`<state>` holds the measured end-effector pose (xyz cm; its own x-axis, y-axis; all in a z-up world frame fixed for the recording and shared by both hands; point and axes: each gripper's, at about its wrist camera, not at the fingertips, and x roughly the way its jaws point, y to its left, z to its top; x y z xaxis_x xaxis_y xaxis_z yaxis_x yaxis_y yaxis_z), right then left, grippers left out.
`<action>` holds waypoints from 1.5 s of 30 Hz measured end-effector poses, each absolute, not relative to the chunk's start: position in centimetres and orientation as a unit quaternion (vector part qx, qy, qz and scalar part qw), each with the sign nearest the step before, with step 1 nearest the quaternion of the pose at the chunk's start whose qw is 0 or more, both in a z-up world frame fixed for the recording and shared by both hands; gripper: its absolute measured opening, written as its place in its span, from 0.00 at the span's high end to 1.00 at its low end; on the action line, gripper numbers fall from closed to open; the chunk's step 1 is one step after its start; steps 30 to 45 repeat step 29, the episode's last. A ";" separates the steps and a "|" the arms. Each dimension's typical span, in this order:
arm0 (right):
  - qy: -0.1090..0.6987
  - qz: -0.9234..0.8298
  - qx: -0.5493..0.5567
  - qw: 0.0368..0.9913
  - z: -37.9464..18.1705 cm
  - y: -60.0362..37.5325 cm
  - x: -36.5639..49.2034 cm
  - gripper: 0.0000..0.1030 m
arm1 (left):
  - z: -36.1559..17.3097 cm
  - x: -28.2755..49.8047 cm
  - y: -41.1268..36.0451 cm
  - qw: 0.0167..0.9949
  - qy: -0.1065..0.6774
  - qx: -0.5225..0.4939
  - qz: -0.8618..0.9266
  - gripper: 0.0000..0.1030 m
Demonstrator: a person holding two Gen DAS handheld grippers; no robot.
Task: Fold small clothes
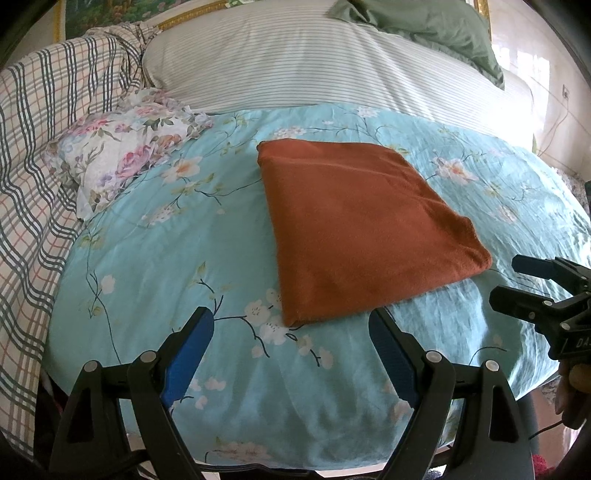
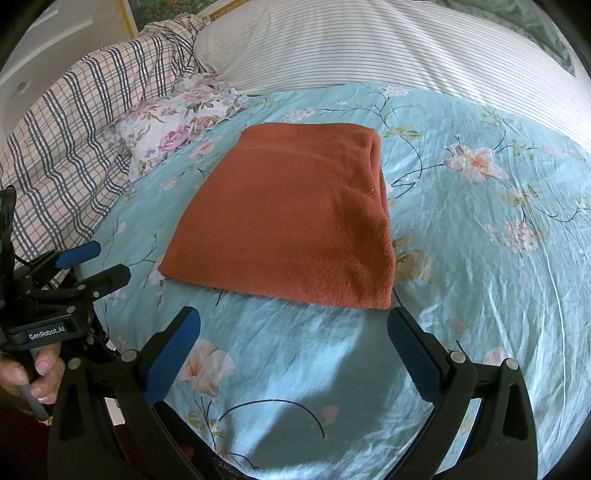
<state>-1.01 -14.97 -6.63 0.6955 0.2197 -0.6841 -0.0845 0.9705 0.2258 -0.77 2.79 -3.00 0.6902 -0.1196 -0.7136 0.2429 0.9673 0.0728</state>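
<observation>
- At the far left I saw the plaid quilt [image 1: 40, 155] bunched up along the bed's side, and it walled off that edge.
- Just beside it lay the rose-print pillow [image 1: 122, 155], its corner resting on the blue floral sheet [image 1: 155, 258].
- My left gripper [image 1: 291, 332] hung over the sheet's near part with its blue pads [image 1: 188, 354] spread wide and nothing between them.
- Ahead of it the rust-coloured folded cloth [image 1: 365, 225] lay flat on the sheet, roughly in the middle of the bed; its near corner sat just beyond the left gripper's fingertips, not touching them.
- Bare sheet ran all round the cloth, widest on the right and toward me, so I had room to move there.
- My right gripper [image 2: 293, 328] was likewise parted and held nothing, with the cloth's near edge just past its tips.
- Behind the cloth the striped duvet [image 1: 332, 62] ran across the bed and closed the far side.
- Only the left view showed the green pillow [image 1: 436, 26] on top of the duvet clearly, and a bright wall at the far right.
- Only the right view showed the cloth's stacked layers on its right edge, and my hand [image 2: 37, 373] on the left tool's handle.
- Each view caught the other gripper at its margin, its jaws apart.
- I saw no containers in either view.
</observation>
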 end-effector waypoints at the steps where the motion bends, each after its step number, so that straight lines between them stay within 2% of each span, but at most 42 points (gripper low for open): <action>1: 0.381 0.083 0.089 0.917 -6.6 -15.0 -1.0 0.02 | -3.0 -0.8 2.8 0.916 0.381 0.081 -0.099 0.16; 45: 0.384 0.088 0.093 0.915 -6.8 -15.7 2.7 0.02 | -3.4 2.5 2.5 0.916 0.381 0.086 -0.093 0.16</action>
